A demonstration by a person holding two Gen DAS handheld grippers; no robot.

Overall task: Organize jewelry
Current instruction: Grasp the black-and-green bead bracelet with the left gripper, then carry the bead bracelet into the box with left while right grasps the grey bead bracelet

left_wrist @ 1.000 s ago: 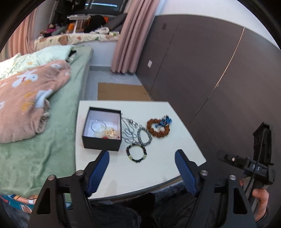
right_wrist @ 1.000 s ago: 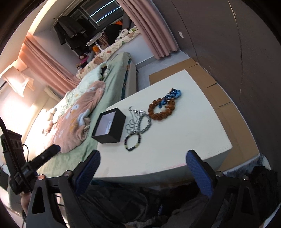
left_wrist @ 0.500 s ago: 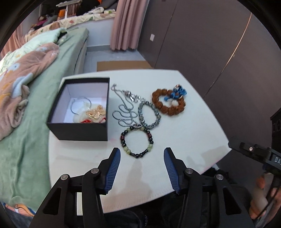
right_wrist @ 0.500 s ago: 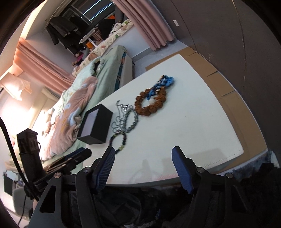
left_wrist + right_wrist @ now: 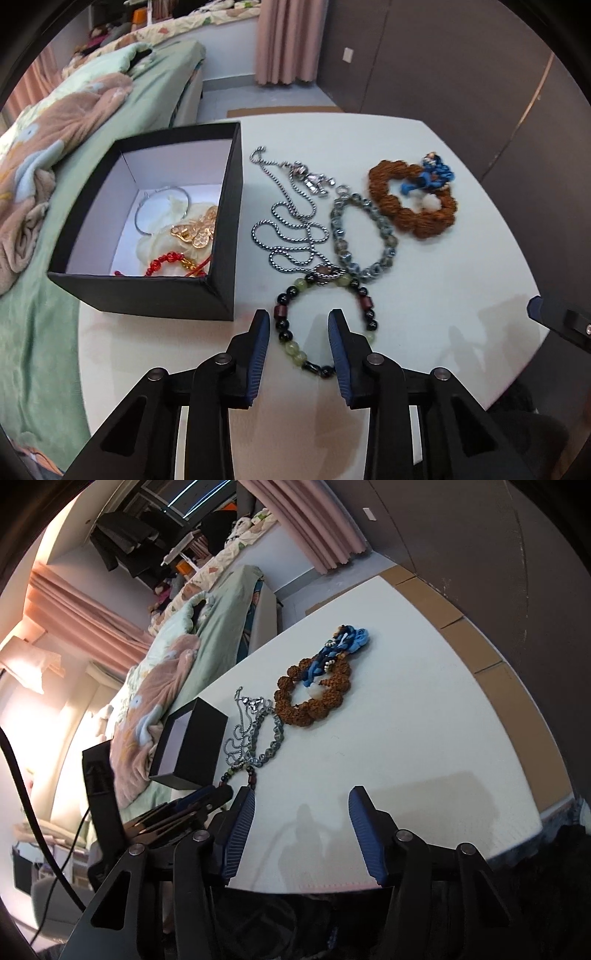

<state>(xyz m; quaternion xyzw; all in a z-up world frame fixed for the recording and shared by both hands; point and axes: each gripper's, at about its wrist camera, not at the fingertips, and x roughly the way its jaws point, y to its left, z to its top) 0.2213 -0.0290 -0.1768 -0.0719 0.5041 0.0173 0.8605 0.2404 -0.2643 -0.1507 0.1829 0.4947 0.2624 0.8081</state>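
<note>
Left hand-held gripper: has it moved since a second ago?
Yes. The left hand-held gripper has come down and forward toward the black box on the table, jaws closing but open, now astride the green-and-black bead bracelet.

black box (image 5: 221,236) blocks left, jewelry mid-table, table (image 5: 443,295) right side free
</note>
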